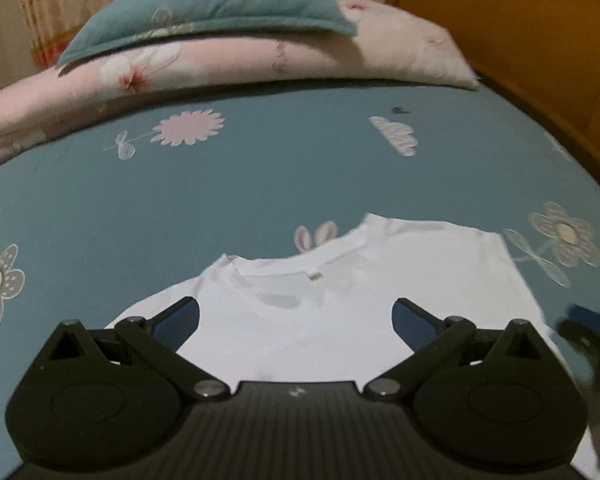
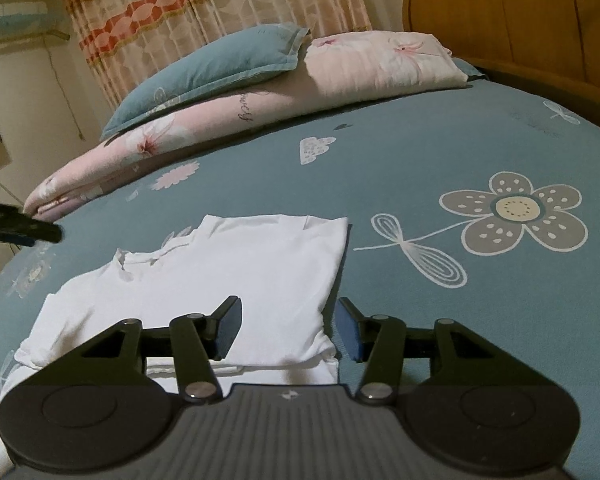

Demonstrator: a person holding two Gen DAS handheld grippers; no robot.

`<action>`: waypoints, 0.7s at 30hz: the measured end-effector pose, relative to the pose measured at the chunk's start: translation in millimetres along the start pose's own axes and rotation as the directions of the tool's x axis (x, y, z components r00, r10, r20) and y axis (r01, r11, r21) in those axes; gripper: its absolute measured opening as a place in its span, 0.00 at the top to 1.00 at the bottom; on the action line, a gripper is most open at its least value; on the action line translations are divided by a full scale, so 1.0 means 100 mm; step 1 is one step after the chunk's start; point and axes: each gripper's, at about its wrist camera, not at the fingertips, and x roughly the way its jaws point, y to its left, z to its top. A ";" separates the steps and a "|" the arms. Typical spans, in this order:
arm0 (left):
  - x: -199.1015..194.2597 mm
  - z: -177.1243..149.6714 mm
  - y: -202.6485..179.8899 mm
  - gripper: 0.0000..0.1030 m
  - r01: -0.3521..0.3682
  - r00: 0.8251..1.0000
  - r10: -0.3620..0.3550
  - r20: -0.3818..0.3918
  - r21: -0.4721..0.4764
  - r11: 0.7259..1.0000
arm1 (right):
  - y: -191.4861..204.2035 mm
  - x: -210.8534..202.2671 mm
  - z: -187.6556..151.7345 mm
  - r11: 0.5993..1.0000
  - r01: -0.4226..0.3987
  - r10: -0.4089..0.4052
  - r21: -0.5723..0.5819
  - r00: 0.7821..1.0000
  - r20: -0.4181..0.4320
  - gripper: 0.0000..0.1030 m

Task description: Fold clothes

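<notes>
the white cotton t-shirt [image 2: 228,276] lies flat on the blue bed sheet with printed flowers [image 2: 440,152], neck side away from the cameras, and its right side looks already folded in to a straight edge. the left gripper [image 1: 296,320] hangs above the collar area with its jaws wide apart and nothing between them. the right gripper [image 2: 290,328] is low at the right near corner, jaws half apart around the folded edge, but the pads do not seem to press the cloth. i judge the side folds are in hand; next move needs pinching the left sleeve side and bringing it across evenly.
</notes>
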 end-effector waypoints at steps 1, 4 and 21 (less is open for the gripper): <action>-0.11 -0.03 -0.04 0.01 0.000 1.000 0.000 -0.002 0.013 1.000 | -0.01 -0.02 0.00 1.000 -0.004 0.004 0.000 1.000 -0.003 0.45; -0.44 -0.08 -0.12 0.01 -0.007 1.000 0.007 -0.002 0.048 0.999 | 0.00 -0.08 -0.02 1.000 -0.007 0.007 -0.018 1.000 -0.008 0.45; -1.16 -1.39 -0.54 0.01 -0.058 0.998 0.055 0.028 0.117 0.991 | 0.45 -0.90 -0.58 0.992 -0.116 0.113 -0.052 0.992 -0.051 0.34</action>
